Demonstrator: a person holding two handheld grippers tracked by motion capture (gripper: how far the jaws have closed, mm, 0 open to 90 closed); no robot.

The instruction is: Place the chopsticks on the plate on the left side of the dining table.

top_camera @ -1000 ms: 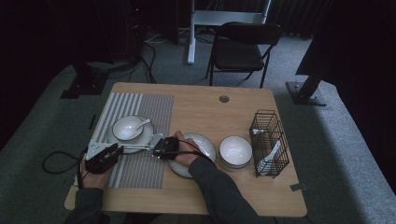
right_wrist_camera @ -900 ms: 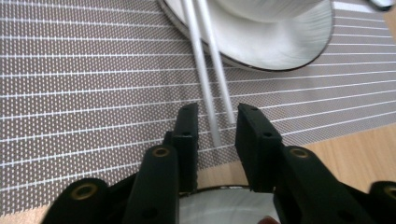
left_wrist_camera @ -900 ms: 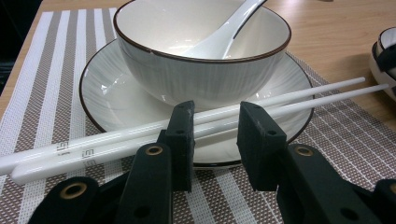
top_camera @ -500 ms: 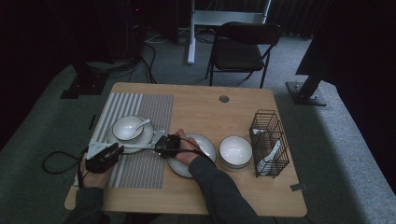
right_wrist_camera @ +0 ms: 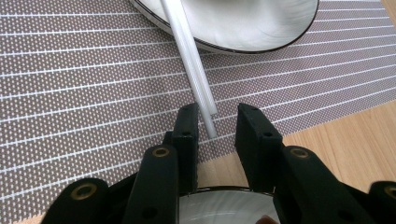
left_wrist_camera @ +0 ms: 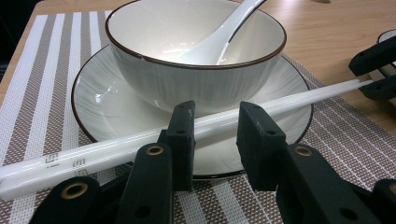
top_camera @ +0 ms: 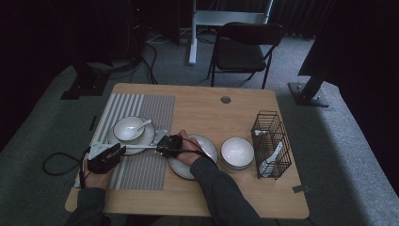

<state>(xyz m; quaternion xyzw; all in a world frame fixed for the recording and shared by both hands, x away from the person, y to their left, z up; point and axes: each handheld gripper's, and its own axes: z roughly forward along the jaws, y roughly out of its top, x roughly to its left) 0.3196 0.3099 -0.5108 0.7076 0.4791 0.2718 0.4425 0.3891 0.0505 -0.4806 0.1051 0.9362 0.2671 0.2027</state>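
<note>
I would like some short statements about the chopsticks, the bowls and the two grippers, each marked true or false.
1. A spoon lies in the bowl on the striped mat. True.
2. The chopsticks pass between the left gripper jaws. True.
3. The chopsticks stand in the wire basket. False: they lie across the plate rim and the mat.
4. The right gripper is at the chopsticks' tips. True.
5. The bowl beside the basket holds a spoon. False: it is empty.
</note>
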